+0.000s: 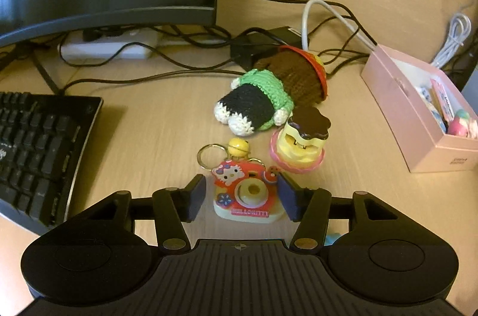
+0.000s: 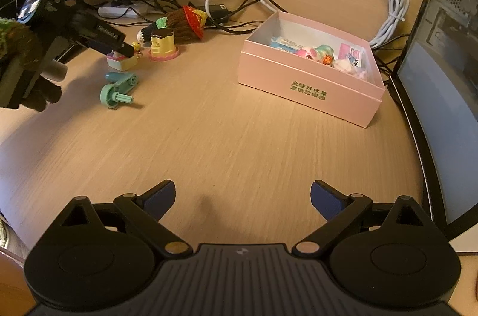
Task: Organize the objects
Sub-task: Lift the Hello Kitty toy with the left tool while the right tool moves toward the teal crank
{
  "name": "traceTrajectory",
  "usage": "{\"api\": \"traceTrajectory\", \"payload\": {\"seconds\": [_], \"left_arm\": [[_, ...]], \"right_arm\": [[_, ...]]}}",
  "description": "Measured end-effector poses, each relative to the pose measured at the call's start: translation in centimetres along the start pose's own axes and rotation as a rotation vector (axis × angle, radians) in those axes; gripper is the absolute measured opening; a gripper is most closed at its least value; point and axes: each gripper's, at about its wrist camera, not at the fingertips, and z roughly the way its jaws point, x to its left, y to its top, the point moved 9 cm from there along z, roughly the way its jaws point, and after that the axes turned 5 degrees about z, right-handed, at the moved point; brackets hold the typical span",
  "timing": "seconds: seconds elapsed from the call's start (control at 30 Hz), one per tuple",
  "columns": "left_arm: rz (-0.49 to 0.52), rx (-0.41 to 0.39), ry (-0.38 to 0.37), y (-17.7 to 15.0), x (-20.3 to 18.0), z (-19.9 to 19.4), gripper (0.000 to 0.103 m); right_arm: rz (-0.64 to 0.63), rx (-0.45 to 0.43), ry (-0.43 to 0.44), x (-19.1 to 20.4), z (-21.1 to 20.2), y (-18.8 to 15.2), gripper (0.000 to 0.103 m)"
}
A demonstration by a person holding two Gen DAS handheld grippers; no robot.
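Landmark: we take the pink box [image 2: 310,83] as our reference; it is one rectangular cardboard box, matte, lid off, with green printed characters on its near wall.
Box contents: we see a heap of small toys and packets inside, among them a pink-and-mint figure [image 2: 313,53] and a white-and-pink card [image 2: 352,54]; the heap is too jumbled for us to count.
Desk: pale wood-grain laminate [image 2: 224,142], smooth, carrying everything.
Camera keychain: one glossy rubbery toy [image 1: 246,193] in red, pink and cream, camera-shaped with a round lens, a metal ring and a yellow bell; it lies on the desk well to the left of the box.
Left gripper: its jaws [image 1: 242,198] stand at a middling width, one blue pad on each side of the keychain; we see a gap on the left, and on the right we cannot tell whether the pad touches.
Pudding toy: one hard plastic piece [image 1: 301,141], yellow, with a brown flower-shaped top and a frilled pink base, between the keychain and the box.
Crochet doll: one yarn figure [image 1: 269,95], green, black, white and brown with a red hat, lying down beyond the pudding.
Mint toy: one smooth plastic piece [image 2: 119,89] with a wheel and ribbed peg, nearer than the keychain, left of the box.
Right gripper: jaws [image 2: 242,201] spread wide with nothing between, over bare desk in front of the box.
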Motion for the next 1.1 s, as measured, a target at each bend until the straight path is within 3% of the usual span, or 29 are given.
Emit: {"api": "traceTrajectory", "payload": {"seconds": [0.2, 0.4, 0.6, 0.8, 0.97, 1.1], "left_arm": [[0.095, -0.011, -0.026, -0.4, -1.7, -0.4, 0.06], [0.101, -0.012, -0.046, -0.2, -2.5, 0.0, 0.06], [0.193, -0.03, -0.068, -0.7, -4.0, -0.4, 0.06], [0.172, -0.068, -0.036, -0.4, -4.4, 0.1, 0.062], [0.099, -0.021, -0.173, -1.2, -4.5, 0.0, 0.063], [0.155, -0.032, -0.131, -1.3, -5.3, -0.1, 0.069]], "right_arm": [[0.011, 0.002, -0.01, -0.6, 0.0, -0.1, 0.098], [0.002, 0.004, -0.003, -0.8, 0.5, 0.3, 0.098], [-0.025, -0.006, 0.026, -0.3, 1.1, 0.9, 0.098], [-0.027, 0.002, 0.046, -0.1, 1.9, 1.0, 0.098], [-0.03, 0.014, 0.064, -0.1, 2.3, 1.0, 0.098], [-0.02, 0.029, 0.067, -0.4, 2.7, 0.7, 0.098]]}}
